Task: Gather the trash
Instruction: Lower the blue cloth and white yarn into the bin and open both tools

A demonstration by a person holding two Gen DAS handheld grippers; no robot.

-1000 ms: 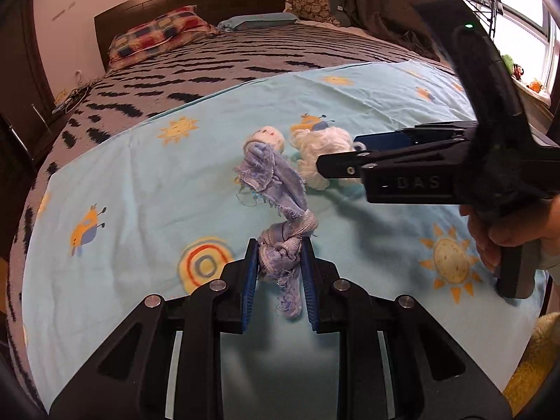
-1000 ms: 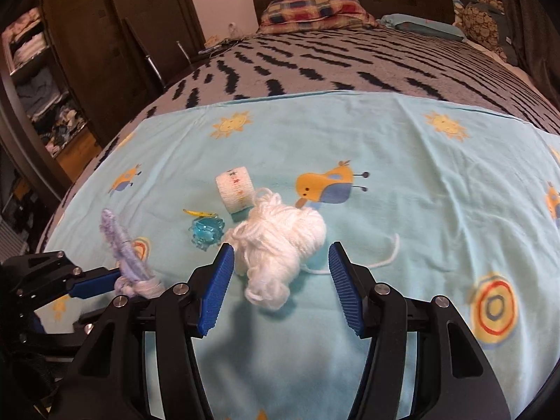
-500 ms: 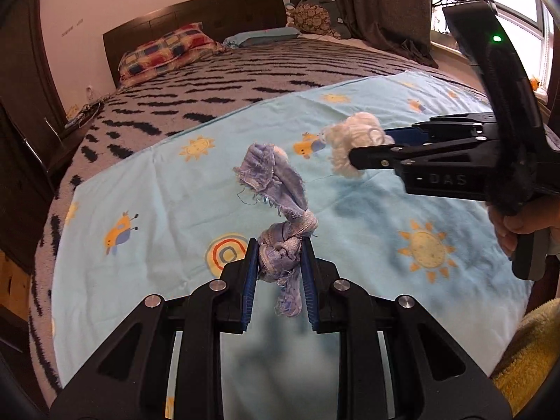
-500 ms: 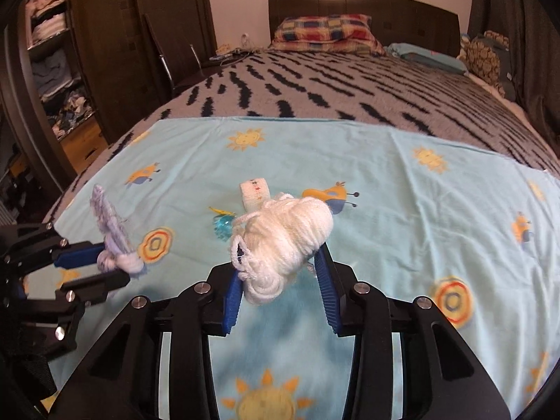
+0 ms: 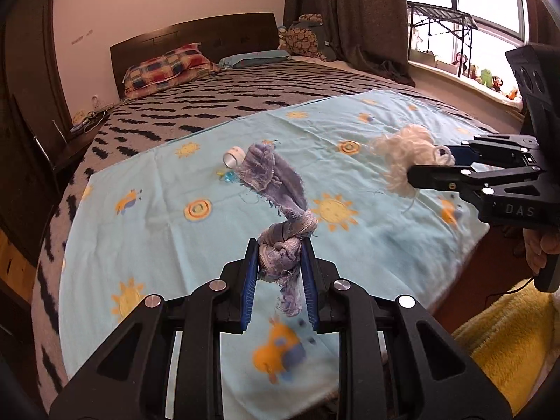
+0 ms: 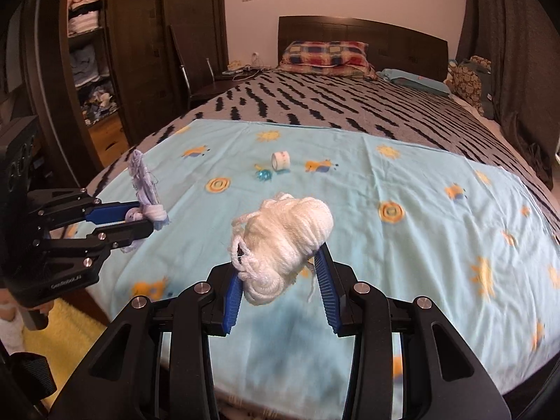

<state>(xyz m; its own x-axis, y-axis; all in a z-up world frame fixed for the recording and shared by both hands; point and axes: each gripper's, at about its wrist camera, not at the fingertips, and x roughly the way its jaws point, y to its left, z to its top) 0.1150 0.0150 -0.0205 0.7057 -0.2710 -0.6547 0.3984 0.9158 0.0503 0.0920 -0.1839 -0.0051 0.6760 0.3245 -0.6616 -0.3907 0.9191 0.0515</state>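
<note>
My left gripper (image 5: 280, 245) is shut on a frayed purple-blue rag (image 5: 276, 182), whose loose end stands up above the light blue sheet (image 5: 168, 231). My right gripper (image 6: 280, 262) is shut on a bundle of white yarn (image 6: 283, 234), held clear of the sheet. Each gripper shows in the other's view: the right one (image 5: 430, 161) with the yarn (image 5: 402, 154) at the right, the left one (image 6: 147, 217) with the rag (image 6: 141, 178) at the left. A white tape roll (image 6: 281, 159) and a small blue item (image 6: 263, 175) lie on the sheet farther off.
The sheet (image 6: 402, 245) covers the foot of a bed with a black-striped blanket (image 6: 350, 101) and a checked pillow (image 6: 325, 56). A dark wardrobe (image 6: 87, 52) stands on the left. A yellow rug (image 5: 507, 350) lies by the bed's edge. A hand (image 5: 539, 248) holds the right gripper's handle.
The right gripper's jaws closed on the white yarn and lifted it off the sheet. Both grippers drew back and upward from the bed, each carrying its load.
</note>
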